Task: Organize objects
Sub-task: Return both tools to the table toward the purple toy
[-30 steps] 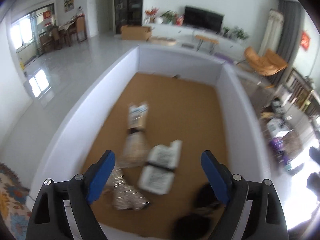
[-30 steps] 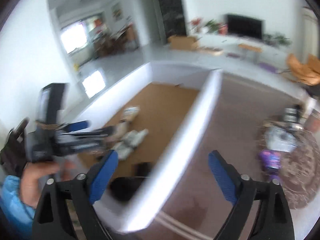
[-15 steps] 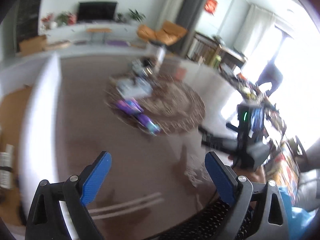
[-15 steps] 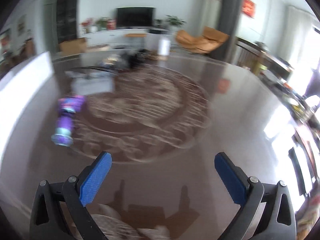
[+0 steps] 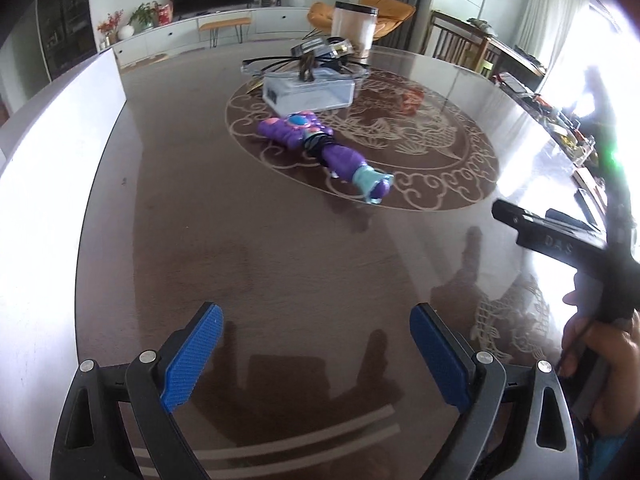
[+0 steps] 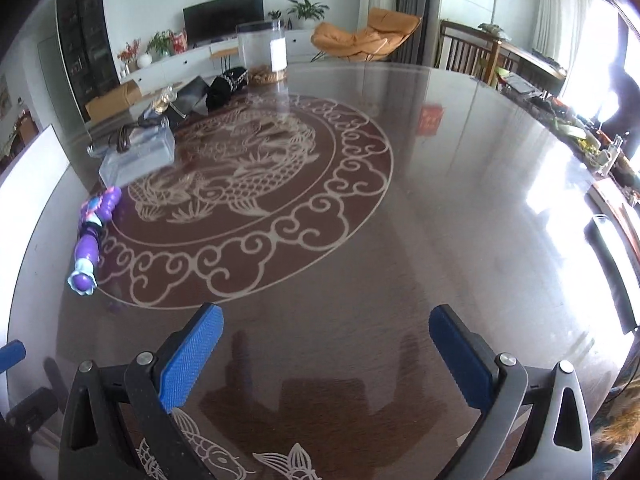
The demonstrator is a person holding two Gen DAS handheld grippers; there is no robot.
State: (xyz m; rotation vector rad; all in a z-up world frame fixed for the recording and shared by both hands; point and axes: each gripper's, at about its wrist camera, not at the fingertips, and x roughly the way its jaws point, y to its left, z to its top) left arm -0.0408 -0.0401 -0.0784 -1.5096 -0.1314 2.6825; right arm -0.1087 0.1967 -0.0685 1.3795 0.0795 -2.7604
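Both pairs of jaws stand wide apart with nothing between their blue ribbed pads, and under each we see only bare tabletop. We hold the left gripper [image 5: 316,354] above the near part of the dark brown glossy round table [image 5: 248,248], angled down at it, and a white flat panel [image 5: 44,152] stands along the table's left edge. Going right from that panel, we come to the purple and teal plastic toy [image 5: 324,148], which lies on its side on the left part of the pale dragon medallion inlaid in the tabletop [image 5: 452,152], well apart from both grippers. Just beyond the toy sits a clear rectangular plastic box [image 5: 310,90] with dark cables lying over its top. Farther off, near the table's far edge, a tall clear canister with a dark lid [image 5: 355,28] stands upright. At the right edge of the left wrist view we see the hand [image 5: 596,350] that grasps the black handle of the other tool.

From the right wrist view, the same toy [image 6: 91,236] lies at the far left, at the rim of the medallion, with the box [image 6: 138,156] beyond it. We hold the right gripper [image 6: 326,356] open over the near table, to the right of the toy, and the pale fish inlays [image 6: 280,462] lie just under it.
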